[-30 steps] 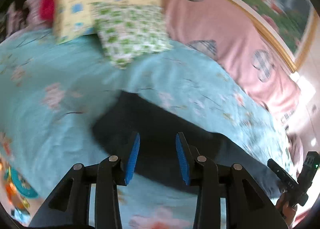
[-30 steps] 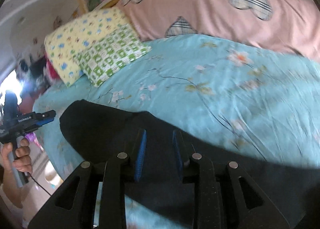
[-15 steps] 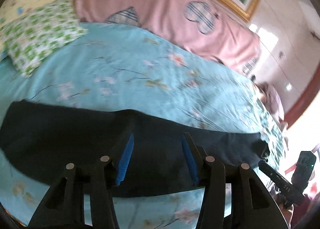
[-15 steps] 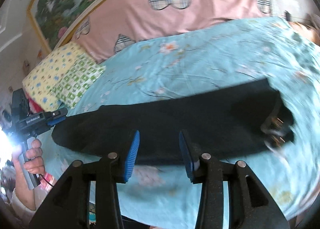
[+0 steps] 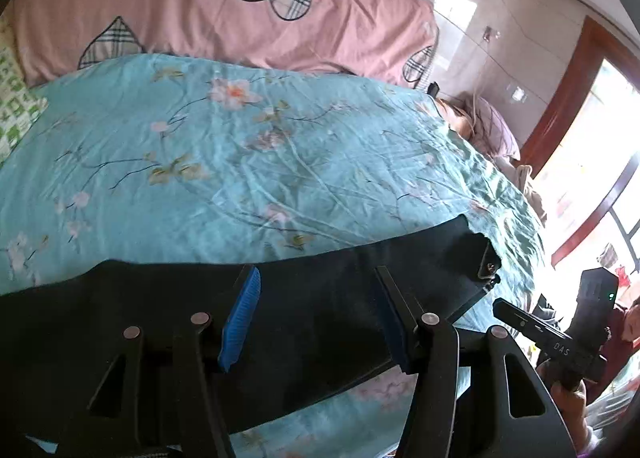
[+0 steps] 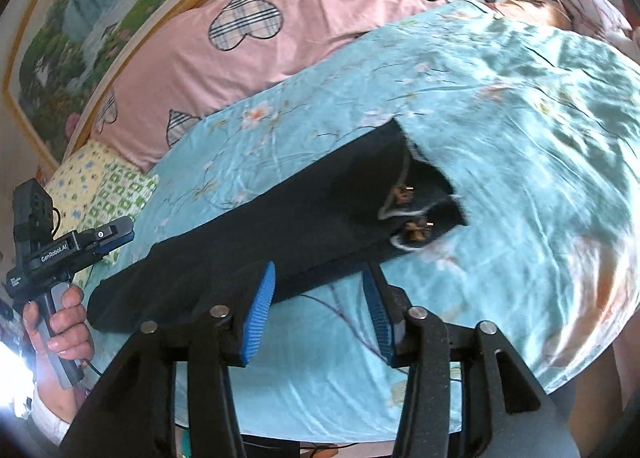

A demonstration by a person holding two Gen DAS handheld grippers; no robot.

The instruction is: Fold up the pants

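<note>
Black pants (image 5: 168, 322) lie folded lengthwise in a long band across the turquoise floral bedspread (image 5: 248, 162). Their waist end with metal buttons (image 6: 414, 214) points right. My left gripper (image 5: 316, 274) hovers over the band's middle, its jaws opening, with nothing pinched between the blue pads (image 5: 240, 314). My right gripper (image 6: 318, 278) hangs over the pants' near edge close to the waist, its jaws also opening and holding nothing. Each gripper shows in the other's view, held in a hand: the left gripper (image 6: 120, 230) by the leg end, the right gripper (image 5: 500, 304) past the waist end.
A pink quilt with plaid hearts (image 5: 224, 14) is banked along the back of the bed. Yellow and green pillows (image 6: 100, 186) lie at the left end. A framed painting (image 6: 92, 22) hangs behind. Bundled cloth (image 5: 488, 126) sits at the far right corner, near a bright window (image 5: 588, 186).
Both grippers have swung right along the pants, from the leg end and middle toward the waist, and rolled. Both pairs of jaws have widened. The pants lie still.
</note>
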